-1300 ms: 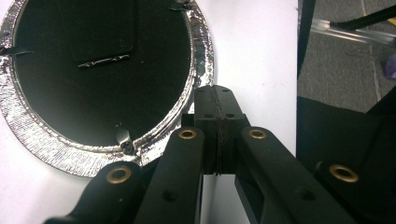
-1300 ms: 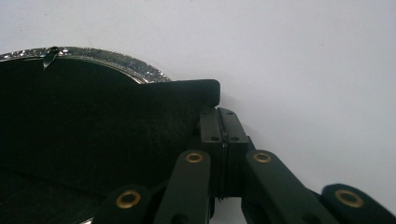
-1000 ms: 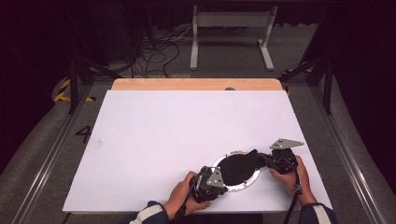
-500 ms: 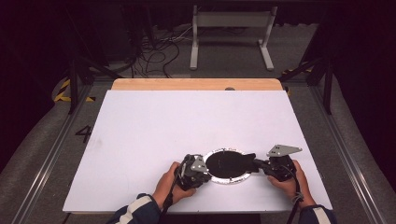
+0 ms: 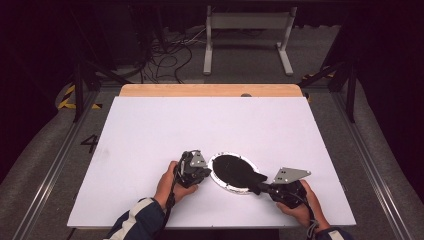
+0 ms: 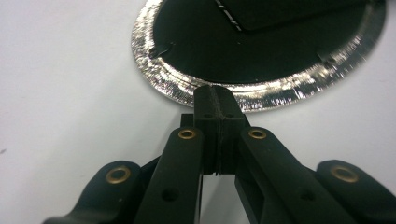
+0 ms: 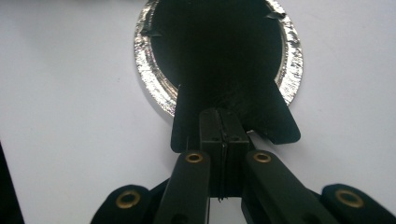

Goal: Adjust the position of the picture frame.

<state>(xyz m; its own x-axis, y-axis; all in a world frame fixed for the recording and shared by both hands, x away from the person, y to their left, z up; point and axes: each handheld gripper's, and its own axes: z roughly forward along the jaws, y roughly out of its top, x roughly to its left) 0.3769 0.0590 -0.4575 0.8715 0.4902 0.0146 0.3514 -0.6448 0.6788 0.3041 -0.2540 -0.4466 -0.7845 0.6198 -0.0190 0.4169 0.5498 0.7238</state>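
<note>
Both grippers flank the foil-rimmed black disc [image 5: 233, 172] from above: left gripper [image 5: 199, 174] beside it, right gripper [image 5: 261, 190] at its tab. Left gripper view: jaws clenched empty, just short of the foil rim [image 6: 187, 79]. Right gripper view: jaws clamp the black tab [image 7: 275, 121] of the disc.
</note>
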